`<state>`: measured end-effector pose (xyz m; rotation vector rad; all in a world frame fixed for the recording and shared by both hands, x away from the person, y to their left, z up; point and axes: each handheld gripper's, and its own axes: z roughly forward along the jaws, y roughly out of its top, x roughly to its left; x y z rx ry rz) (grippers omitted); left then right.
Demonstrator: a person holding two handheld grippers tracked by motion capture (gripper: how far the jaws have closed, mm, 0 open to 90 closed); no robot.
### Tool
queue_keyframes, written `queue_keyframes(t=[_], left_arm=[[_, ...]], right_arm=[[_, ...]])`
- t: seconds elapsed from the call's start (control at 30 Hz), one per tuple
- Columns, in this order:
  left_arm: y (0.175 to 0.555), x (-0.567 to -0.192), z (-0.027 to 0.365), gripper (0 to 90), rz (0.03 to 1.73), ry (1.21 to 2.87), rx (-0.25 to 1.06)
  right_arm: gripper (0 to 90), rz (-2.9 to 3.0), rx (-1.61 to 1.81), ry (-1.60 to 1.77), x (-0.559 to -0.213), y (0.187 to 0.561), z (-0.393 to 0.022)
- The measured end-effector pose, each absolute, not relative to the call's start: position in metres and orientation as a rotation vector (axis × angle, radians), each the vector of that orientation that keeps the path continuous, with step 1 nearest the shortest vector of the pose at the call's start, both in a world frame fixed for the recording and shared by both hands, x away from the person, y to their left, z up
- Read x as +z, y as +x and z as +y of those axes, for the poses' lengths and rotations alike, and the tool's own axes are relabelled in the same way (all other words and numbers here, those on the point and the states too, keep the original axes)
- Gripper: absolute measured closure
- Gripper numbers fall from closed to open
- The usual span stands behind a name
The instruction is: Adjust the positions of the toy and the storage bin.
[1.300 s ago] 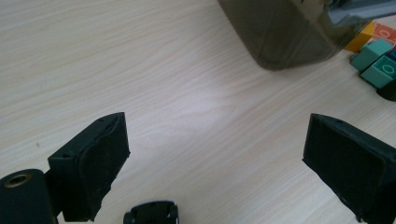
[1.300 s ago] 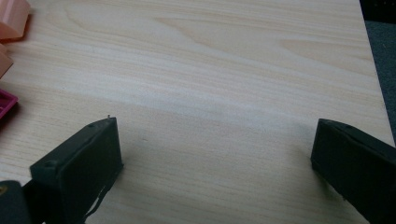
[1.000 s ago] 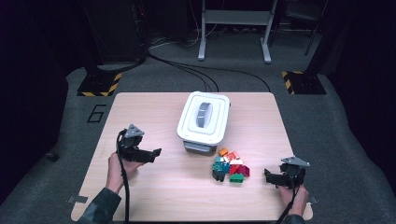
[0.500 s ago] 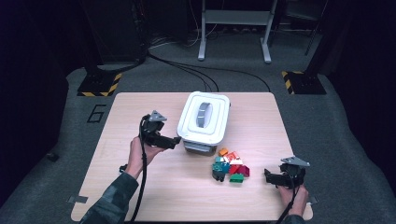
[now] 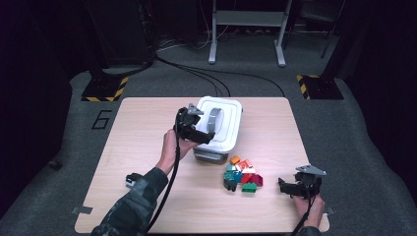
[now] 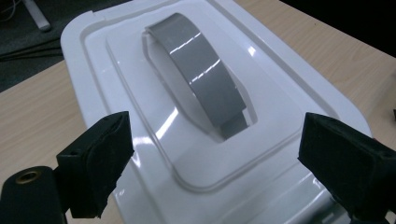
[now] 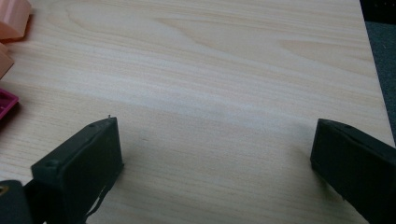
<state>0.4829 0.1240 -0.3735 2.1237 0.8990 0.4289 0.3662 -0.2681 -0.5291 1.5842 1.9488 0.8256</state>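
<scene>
White lidded box (image 5: 220, 129) mid-table, grey handle (image 6: 201, 79) arched over lid recess; contents hidden. My left gripper (image 5: 200, 135) above its near-left edge, jaws apart, just narrowing, nothing between. My right gripper (image 5: 284, 186) low beside toy bricks (image 5: 242, 175), jaws apart, empty.

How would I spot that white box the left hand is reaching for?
Find the wooden table. At its far middle stands the white box, just beyond a pile of coloured blocks. Unlike them, it is large and plain white, with a grey arched handle sunk in its lid.
</scene>
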Motion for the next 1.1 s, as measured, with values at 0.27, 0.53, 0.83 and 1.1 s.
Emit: queue_keyframes(t=[0.27,0.53,0.83,1.1], left_arm=[[0.503,-0.376,0.105,26.4,0.919,2.12,0.437],[0.51,-0.383,0.097,50.8,0.965,2.127,0.456],[0.512,-0.382,0.11,57.4,0.999,2.126,0.424],[0.508,-0.38,0.123,61.7,0.979,2.157,0.39]], right_arm=[[1.4,1.949,0.827,1.585,-0.529,0.366,-0.268],[1.6,1.949,0.828,1.584,-0.529,0.366,-0.268],[1.7,1.949,0.829,1.584,-0.529,0.366,-0.268],[1.7,1.95,0.83,1.583,-0.529,0.366,-0.268]])
